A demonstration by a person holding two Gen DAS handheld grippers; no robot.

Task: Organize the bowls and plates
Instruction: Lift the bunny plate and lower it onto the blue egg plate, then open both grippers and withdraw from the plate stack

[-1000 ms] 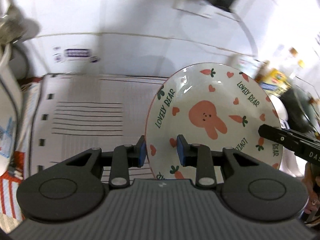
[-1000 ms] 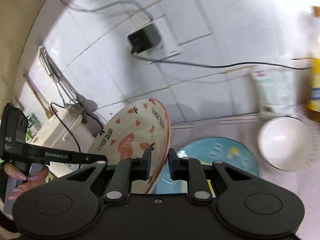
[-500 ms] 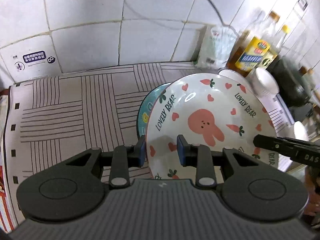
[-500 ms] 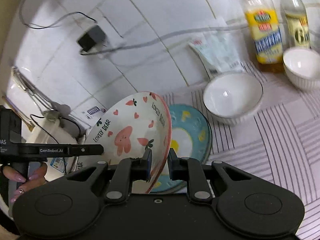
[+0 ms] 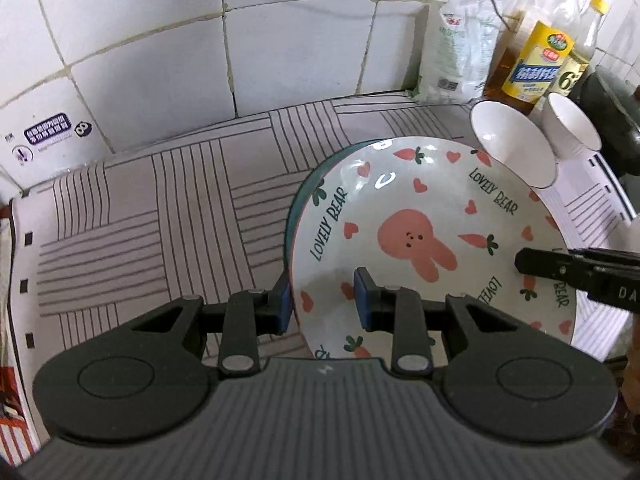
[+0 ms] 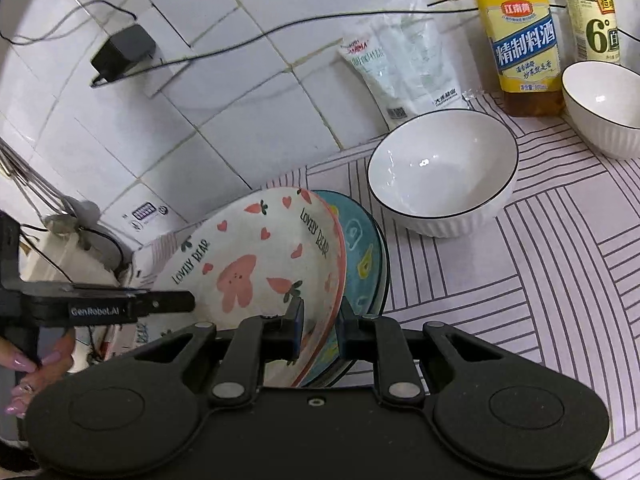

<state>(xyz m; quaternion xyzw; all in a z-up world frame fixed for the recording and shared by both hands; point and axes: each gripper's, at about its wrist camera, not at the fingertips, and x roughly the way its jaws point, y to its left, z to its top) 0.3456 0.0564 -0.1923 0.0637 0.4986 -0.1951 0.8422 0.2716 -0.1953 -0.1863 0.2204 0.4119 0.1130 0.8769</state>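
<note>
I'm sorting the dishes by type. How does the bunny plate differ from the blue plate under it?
The bunny plate is white with pink hearts, carrots and "LOVELY BEAR" lettering; the blue plate is teal with yellow shapes. The bunny plate is gripped at its rim by the left gripper and right gripper; the blue plate lies on the striped mat. Both are round and similar in size.

Rabbit plate (image 5: pixel 420 216): "LOVELY BEAR" printed repeatedly round the rim, dark green caps. Left gripper (image 6: pixel 132 306) arm: white "GenRobot.AI". Right gripper (image 5: pixel 580 276) arm: "DA…", cut off at frame edge. Yellow-label bottle (image 6: pixel 520 40): "精制料酒" on blue band. Second bottle (image 6: pixel 592 20): large "6°". Wall sticker (image 5: pixel 48 136): text too small to read.
</note>
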